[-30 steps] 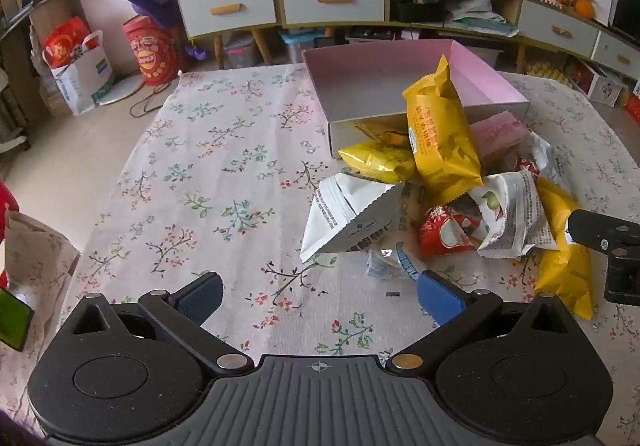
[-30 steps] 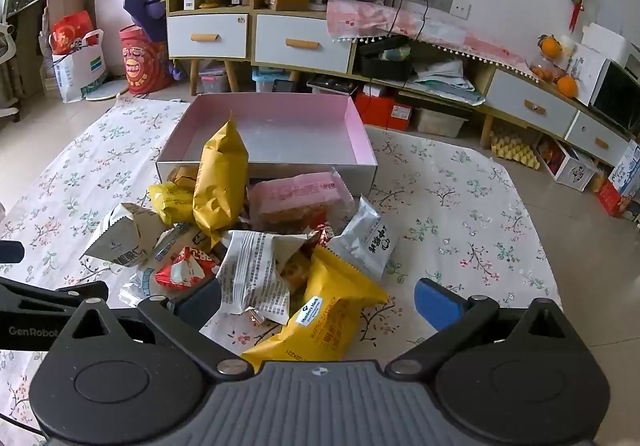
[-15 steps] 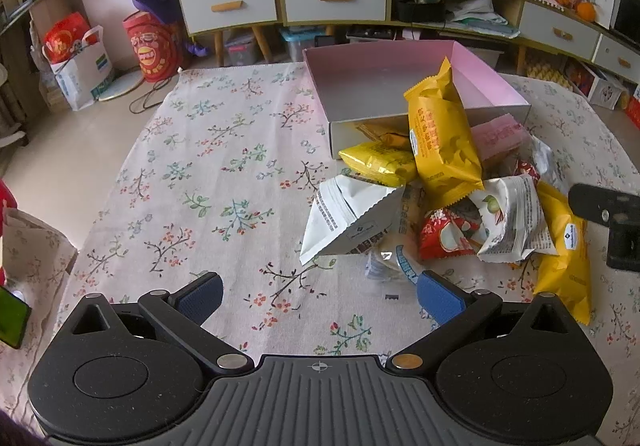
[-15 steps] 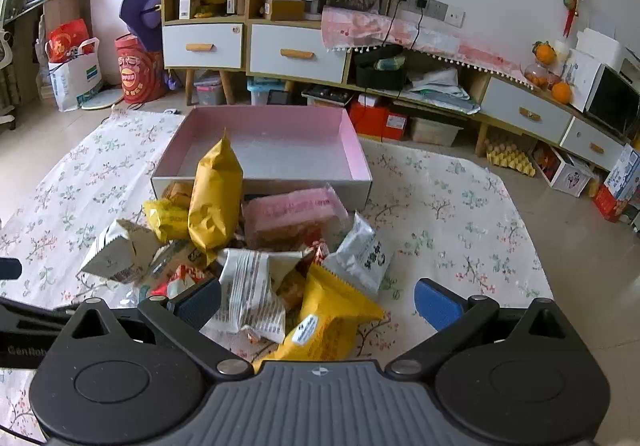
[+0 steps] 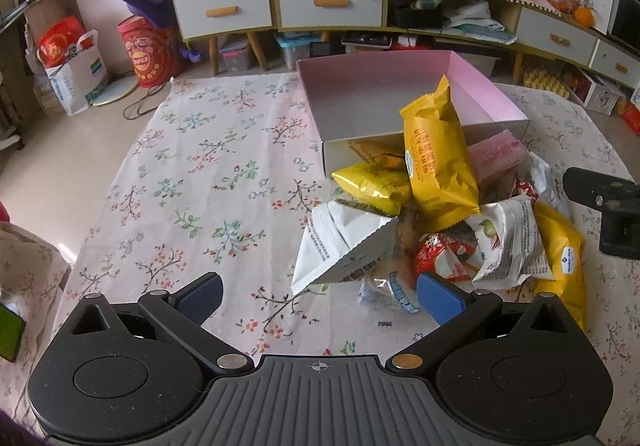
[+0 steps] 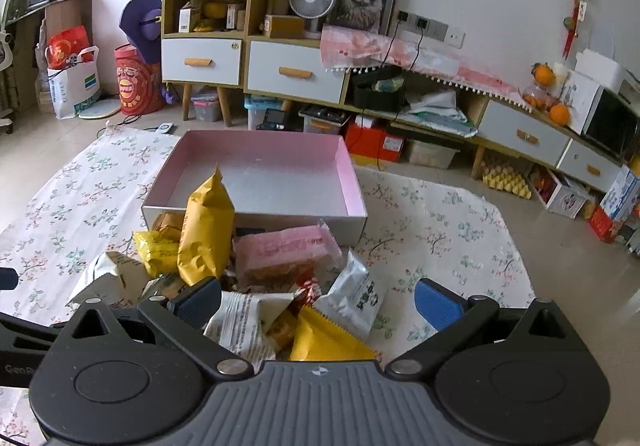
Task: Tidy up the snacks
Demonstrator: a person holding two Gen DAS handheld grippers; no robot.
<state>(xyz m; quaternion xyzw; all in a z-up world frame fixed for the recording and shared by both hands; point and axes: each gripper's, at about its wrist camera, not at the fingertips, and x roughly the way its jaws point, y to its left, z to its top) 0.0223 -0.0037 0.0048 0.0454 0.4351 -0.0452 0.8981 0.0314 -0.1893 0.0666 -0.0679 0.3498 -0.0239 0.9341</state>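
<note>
The right gripper (image 6: 318,304) has moved closer over the crinkled foil snack packets (image 6: 256,270); both grippers' fingers spread, empty; the left gripper (image 5: 318,296) waits; shallow pink cardboard box (image 6: 352,186) still unfilled.

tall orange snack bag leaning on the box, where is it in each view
Left wrist: tall orange snack bag right of centre, propped against the pink box's near wall.
Right wrist: same bag left of centre, against that box.
Shared landmark: pink wafer packet beside it.

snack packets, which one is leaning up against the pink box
The tall yellow packet, propped upright with its top edge above the pink box wall. The other packets lie flat or crumpled on the tablecloth.
</note>
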